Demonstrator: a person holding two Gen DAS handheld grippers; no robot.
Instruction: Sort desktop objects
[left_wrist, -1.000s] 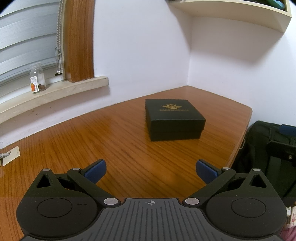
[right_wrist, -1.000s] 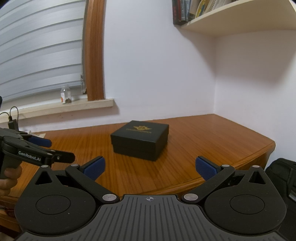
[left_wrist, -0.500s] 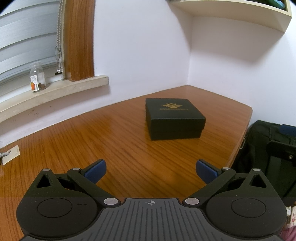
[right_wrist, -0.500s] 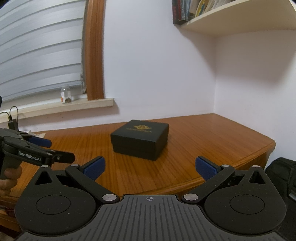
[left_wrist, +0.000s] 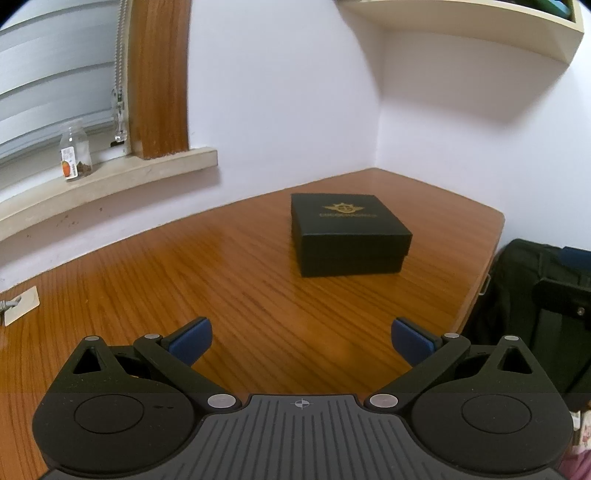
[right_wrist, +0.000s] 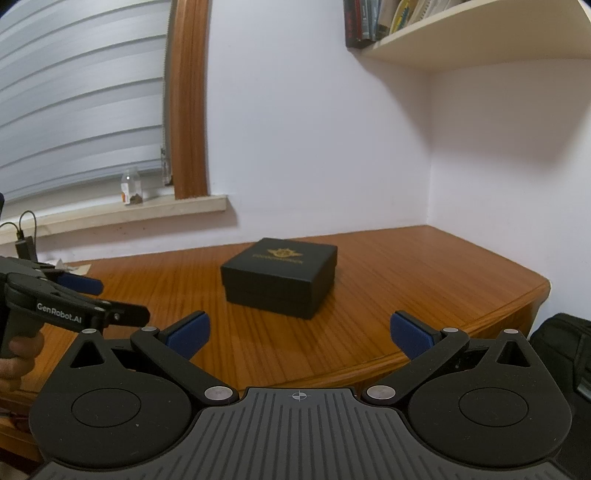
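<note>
Your left wrist camera sits low over the wooden desk, looking along its fingers toward the wall corner, with the black box ahead and slightly right, not far off. Your right wrist camera looks from off the desk's front edge, farther from the black box, facing the same corner. Both share the box, windowsill and small bottle.

no visible change; both grippers, black box hold same positions.
</note>
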